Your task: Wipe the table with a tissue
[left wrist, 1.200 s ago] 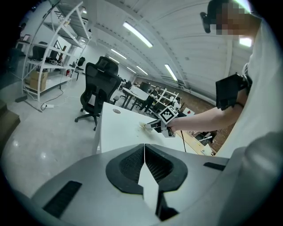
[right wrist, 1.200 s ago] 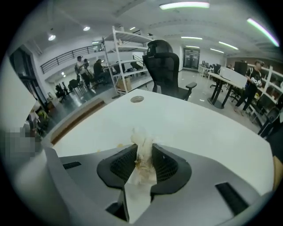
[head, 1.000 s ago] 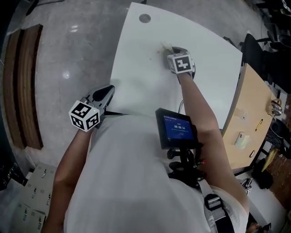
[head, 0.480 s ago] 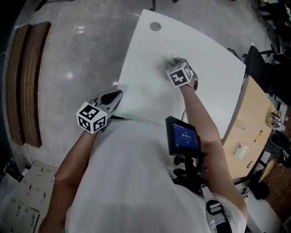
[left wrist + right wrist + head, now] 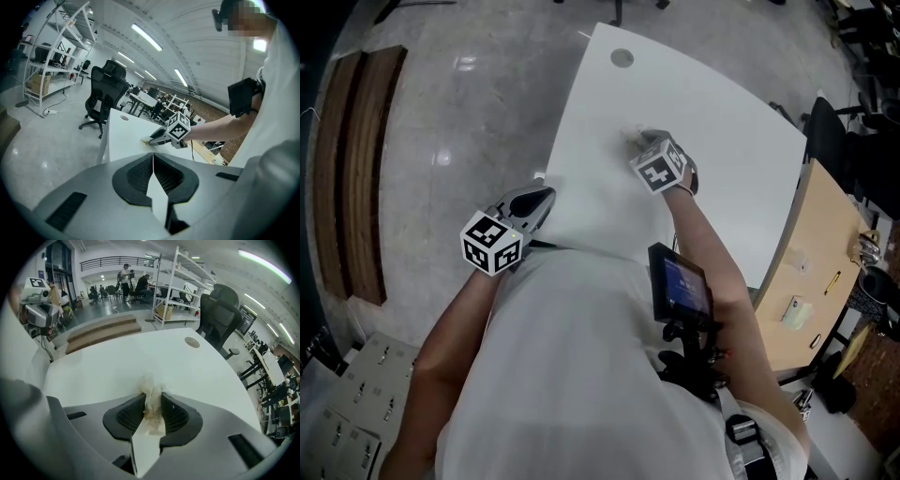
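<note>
One tissue [image 5: 152,401], one table [image 5: 722,122], two tools [image 5: 532,200] [image 5: 637,141]

No legible text (screen [image 5: 680,286] blurred)

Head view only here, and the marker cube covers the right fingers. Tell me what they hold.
Observer: In the right gripper view, the right gripper is shut on a crumpled tissue, with its fingers pressing it from both sides.
Operator: Describe the tissue's condition.
Observer: It is white with brownish-yellow stains where it is pinched.
Operator: Check the left one too.
Observer: In the left gripper view, the left gripper has its fingers together with nothing between them. Past them, the tissue's tip looks to rest on the white table.
</note>
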The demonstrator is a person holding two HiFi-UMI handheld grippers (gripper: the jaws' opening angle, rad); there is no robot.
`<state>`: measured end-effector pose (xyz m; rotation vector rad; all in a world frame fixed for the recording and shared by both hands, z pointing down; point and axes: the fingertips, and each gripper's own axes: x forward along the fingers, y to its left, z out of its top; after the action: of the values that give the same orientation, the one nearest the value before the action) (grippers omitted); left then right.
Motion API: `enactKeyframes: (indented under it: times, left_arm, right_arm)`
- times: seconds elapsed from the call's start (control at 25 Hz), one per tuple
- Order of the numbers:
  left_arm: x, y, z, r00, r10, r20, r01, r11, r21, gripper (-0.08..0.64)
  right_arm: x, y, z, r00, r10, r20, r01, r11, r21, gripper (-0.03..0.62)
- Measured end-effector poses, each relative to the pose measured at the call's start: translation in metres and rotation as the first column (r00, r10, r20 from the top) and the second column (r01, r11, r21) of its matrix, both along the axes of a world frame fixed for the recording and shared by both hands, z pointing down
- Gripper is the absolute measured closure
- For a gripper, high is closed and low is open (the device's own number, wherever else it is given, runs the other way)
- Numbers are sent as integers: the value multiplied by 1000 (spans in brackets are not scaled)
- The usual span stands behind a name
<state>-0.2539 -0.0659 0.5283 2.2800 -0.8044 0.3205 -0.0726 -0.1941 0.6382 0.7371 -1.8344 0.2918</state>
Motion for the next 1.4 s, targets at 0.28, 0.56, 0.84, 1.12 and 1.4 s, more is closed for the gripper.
enactKeyframes:
  times: [0.28, 0.56, 0.84, 1.12, 1.4]
  left_arm:
    - [3, 2, 0, 1000, 13, 2, -13, 1000, -2, 552]
    - [8, 1, -2, 999, 36, 4, -36, 999, -2, 552]
    - [18, -1, -4, 998, 62, 3, -62, 998, 3, 552]
    - [24, 1, -6, 998, 62, 12, -62, 998, 6, 552]
    - [24, 7, -6, 999, 32, 19, -32, 999, 7, 552]
  right_arm:
    - [-18, 19, -2, 998, -37, 50, 37, 999, 3, 489]
    - [-38, 53, -4, 982, -91, 168, 102, 993, -57, 489]
    - [-62, 97, -20, 883, -65, 464, 199, 949, -245, 489]
    - [-19, 54, -46, 779, 193, 596, -110, 979, -174, 489]
    - [0, 32, -5, 934, 181, 309, -175, 983, -45, 489]
